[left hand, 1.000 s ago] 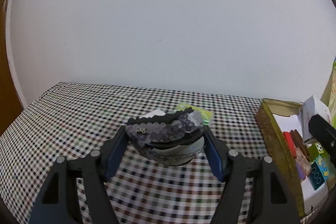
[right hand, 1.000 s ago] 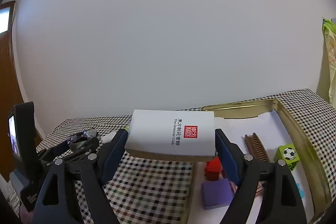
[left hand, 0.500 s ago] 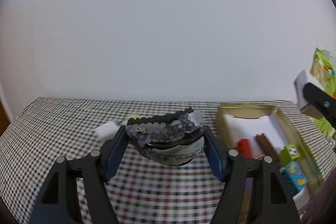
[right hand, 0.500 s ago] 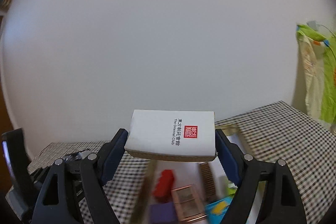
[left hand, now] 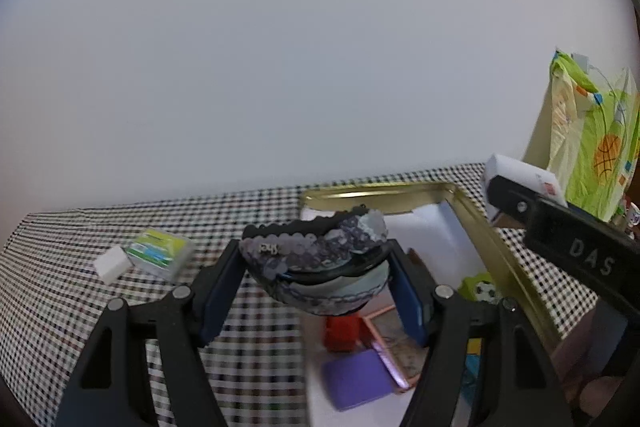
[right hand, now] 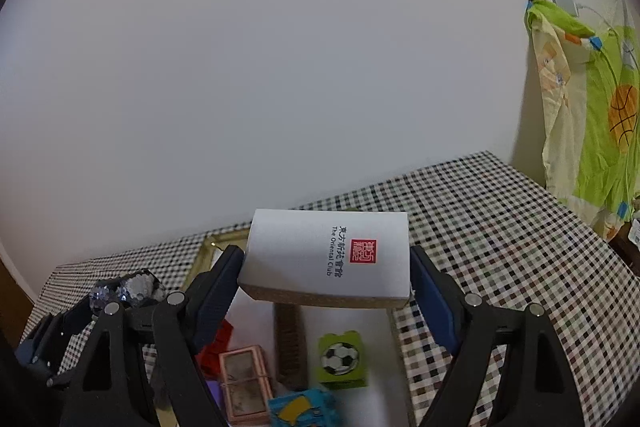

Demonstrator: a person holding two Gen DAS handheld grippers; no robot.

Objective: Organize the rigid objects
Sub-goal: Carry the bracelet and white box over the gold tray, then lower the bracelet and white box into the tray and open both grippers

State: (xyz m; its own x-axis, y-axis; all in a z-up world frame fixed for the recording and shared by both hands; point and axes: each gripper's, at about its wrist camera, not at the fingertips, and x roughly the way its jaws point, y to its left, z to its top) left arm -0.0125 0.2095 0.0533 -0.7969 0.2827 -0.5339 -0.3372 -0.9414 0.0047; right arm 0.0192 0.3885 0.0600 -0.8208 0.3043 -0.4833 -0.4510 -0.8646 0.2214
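Note:
My left gripper [left hand: 316, 275] is shut on a sequined grey and black case [left hand: 316, 259] and holds it above the left part of the gold tin tray [left hand: 472, 211]. My right gripper [right hand: 326, 279] is shut on a white box with a red seal [right hand: 328, 251] and holds it above the same tray [right hand: 208, 247]. The right gripper and its box [left hand: 516, 175] show at the right of the left wrist view. The left gripper with its case [right hand: 128, 287] shows at the lower left of the right wrist view.
In the tray lie a red block [left hand: 342, 331], a purple block [left hand: 356, 379], a framed pink piece [right hand: 244, 375], a brown comb [right hand: 290, 339], a green football block [right hand: 340, 359] and a blue block [right hand: 304, 407]. On the checked cloth [right hand: 500, 227] lie a green packet [left hand: 160, 251] and a white eraser [left hand: 112, 263]. A green cloth [right hand: 592, 99] hangs at right.
Both grippers have swung to the right with their loads still held. The tray now lies under both of them, and the green packet and eraser have slid to the left.

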